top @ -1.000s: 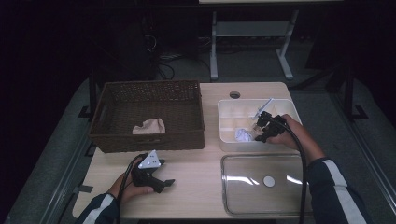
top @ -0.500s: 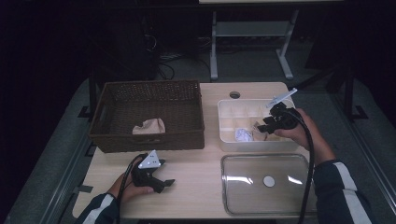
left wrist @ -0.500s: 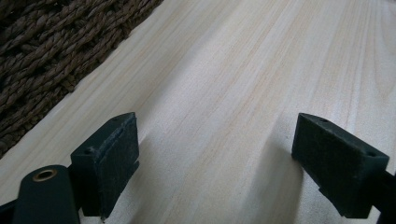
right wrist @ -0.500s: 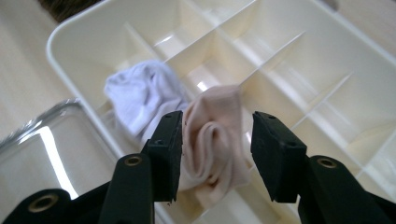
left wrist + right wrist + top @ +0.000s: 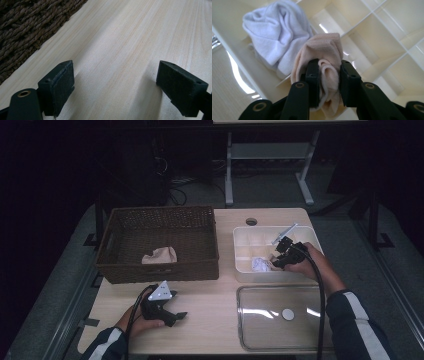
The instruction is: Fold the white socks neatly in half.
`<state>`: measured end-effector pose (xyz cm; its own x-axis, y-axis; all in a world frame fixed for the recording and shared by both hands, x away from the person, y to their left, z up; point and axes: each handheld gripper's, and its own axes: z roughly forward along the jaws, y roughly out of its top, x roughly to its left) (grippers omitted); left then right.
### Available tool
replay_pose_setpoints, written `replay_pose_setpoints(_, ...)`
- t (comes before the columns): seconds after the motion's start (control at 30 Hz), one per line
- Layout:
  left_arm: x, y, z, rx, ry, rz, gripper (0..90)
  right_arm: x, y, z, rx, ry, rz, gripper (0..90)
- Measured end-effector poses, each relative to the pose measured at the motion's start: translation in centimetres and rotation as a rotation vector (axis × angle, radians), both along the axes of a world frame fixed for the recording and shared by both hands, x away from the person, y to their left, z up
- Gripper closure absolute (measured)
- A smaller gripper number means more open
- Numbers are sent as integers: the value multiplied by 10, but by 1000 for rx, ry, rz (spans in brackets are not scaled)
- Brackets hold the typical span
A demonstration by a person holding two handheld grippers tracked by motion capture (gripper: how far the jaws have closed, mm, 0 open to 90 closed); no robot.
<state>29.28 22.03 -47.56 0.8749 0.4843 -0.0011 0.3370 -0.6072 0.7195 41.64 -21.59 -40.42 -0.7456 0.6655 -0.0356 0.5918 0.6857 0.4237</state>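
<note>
Right gripper over white divided tray (white cloth inside), left gripper resting on table

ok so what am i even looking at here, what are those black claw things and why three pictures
A person sits at a wooden table holding a two-jaw gripper in each hand. One camera looks down from above; the other two ride on the grippers and look along their jaws. The left gripper rests open over bare wood beside a brown wicker basket that holds a beige cloth. The right gripper, whose jaws have just been closing, pinches a rolled pinkish sock over a white divided box, next to a white sock. A clear lid lies nearby.
</note>
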Motion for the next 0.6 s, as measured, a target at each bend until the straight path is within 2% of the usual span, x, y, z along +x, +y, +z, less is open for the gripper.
replay_pose_setpoints(0.1, 0, 0, 0, 0, 0, 1, 139, 5, 2, -4, -34, 44, 17, 722)
replay_pose_setpoints(0.13, 0, 0, 0, 0, 0, 1, 139, 5, 2, -4, -34, 44, 17, 722)
replay_pose_setpoints(0.17, 0, 0, 0, 0, 0, 1, 140, 8, 1, -8, -41, 79, 18, 724)
replay_pose_setpoints(0.2, 0, 0, 0, 0, 0, 1, 139, 10, 1, -10, -44, 91, 16, 725)
replay_pose_setpoints(0.3, 0, 0, 0, 0, 1, 1, 139, 12, -1, -10, -35, 112, 11, 725)
replay_pose_setpoints(0.4, 0, 0, 0, 0, 0, 1, 139, 13, 0, -12, -49, 127, 11, 725)
replay_pose_setpoints(0.47, 0, 0, 0, -1, 0, 2, 139, 14, 1, -14, -64, 131, 12, 725)
replay_pose_setpoints(0.57, 0, 0, 0, -1, -1, 4, 139, 15, 0, -15, -55, 145, 5, 719)
replay_pose_setpoints(0.6, 0, 0, 0, -1, -1, 5, 139, 15, 1, -15, -63, 136, 6, 707)
